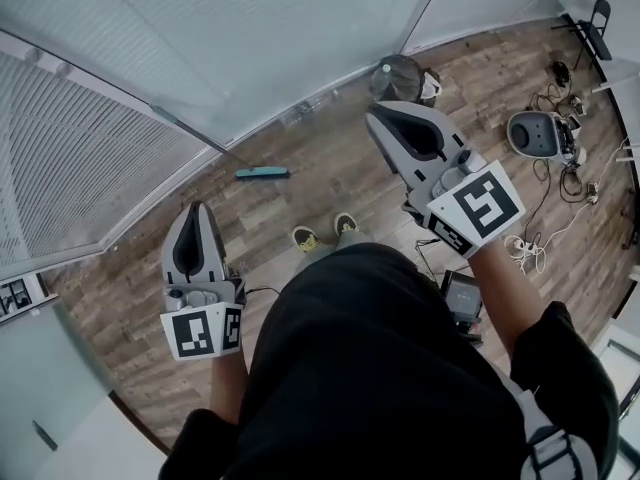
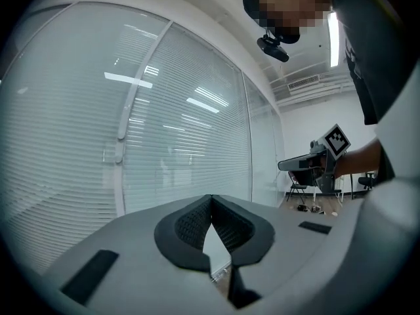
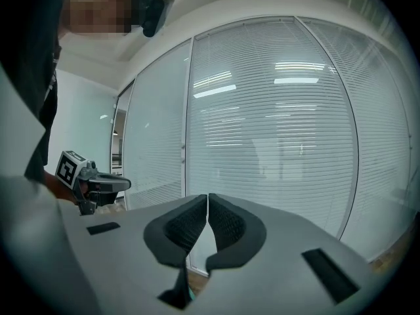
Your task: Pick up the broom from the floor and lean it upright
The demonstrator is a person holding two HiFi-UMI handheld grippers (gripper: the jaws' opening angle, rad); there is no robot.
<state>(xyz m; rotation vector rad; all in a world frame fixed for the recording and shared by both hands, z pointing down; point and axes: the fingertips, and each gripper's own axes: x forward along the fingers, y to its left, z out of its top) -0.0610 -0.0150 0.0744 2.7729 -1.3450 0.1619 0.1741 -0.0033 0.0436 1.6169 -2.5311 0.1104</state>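
Black cloth of the person's top (image 1: 380, 368) fills the lower head view, matte and loosely folded. Ahead of it the left claw (image 1: 197, 208) and right claw (image 1: 380, 116) are held up in the air, smooth grey plastic shells with dark ribbed rubber pads. In each gripper view the jaws stand closed pad to pad with nothing between them.

Only a short teal bar of the broom (image 1: 262, 173) shows, on the wood-plank floor (image 1: 330, 183) just beside the foot of the glass wall (image 1: 250, 48), well apart from both claws. Its handle cannot be made out, so whether it leans upright against the frosted, slat-lined glass or lies flat cannot be told. With both claws empty and nowhere near it, the task is either finished or not yet begun.
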